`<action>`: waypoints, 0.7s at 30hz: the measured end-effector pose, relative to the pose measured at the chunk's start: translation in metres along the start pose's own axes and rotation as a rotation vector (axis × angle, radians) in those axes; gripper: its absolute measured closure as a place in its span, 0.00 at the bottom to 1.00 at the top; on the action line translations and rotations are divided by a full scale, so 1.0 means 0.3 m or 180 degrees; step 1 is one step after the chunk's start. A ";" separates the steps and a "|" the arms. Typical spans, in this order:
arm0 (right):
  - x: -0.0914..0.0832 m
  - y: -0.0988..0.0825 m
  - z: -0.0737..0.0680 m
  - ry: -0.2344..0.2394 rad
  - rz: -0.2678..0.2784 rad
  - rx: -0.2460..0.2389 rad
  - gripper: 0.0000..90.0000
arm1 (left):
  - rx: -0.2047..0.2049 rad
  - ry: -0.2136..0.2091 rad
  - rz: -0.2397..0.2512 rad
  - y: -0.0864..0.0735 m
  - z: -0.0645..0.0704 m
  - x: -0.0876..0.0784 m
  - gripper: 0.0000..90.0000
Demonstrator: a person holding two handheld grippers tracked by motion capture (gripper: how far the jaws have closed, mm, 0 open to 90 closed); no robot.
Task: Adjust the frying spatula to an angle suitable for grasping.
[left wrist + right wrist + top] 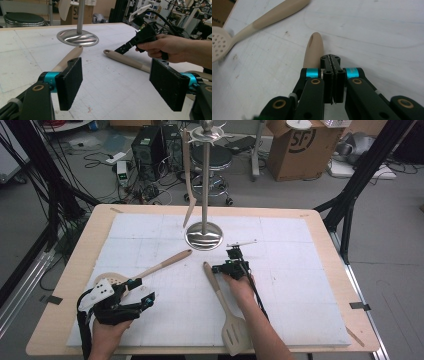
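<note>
Left gripper (131,292) fingers apart, nothing between, by the skimmer (150,269) left of the stand base (204,236). Spatula (223,310) lies on the worktop (310,285) below the base. Right gripper (233,262) fingers together, empty, probably just over the spatula handle tip.

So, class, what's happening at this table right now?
A person holds a gripper in each hand. The right gripper, fingers shut and empty, hovers by the handle end of a slotted spatula lying on the white mat. The left gripper, fingers wide open, waits near a perforated spoon. Another utensil hangs on the metal stand.
</note>
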State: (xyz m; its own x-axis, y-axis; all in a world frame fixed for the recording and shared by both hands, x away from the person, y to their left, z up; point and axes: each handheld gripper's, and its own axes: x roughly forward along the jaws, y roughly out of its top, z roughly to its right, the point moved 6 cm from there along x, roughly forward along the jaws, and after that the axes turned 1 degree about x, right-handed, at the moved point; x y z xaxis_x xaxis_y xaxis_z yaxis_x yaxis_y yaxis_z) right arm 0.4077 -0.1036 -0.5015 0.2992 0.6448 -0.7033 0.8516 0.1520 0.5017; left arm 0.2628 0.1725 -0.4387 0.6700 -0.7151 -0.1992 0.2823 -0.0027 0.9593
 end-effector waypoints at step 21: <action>-0.123 -0.148 -0.136 0.0019 -0.0081 -0.0199 0.81 | 0.0004 -0.0010 0.0014 0.002 0.009 -0.004 0.30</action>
State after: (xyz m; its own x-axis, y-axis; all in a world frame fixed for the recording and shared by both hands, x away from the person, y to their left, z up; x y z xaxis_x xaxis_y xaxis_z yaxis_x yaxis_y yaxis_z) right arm 0.3412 -0.1036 -0.4773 0.2751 0.6447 -0.7132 0.8303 0.2147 0.5144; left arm 0.2604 0.1716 -0.4375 0.6691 -0.7172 -0.1945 0.2785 -0.0006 0.9604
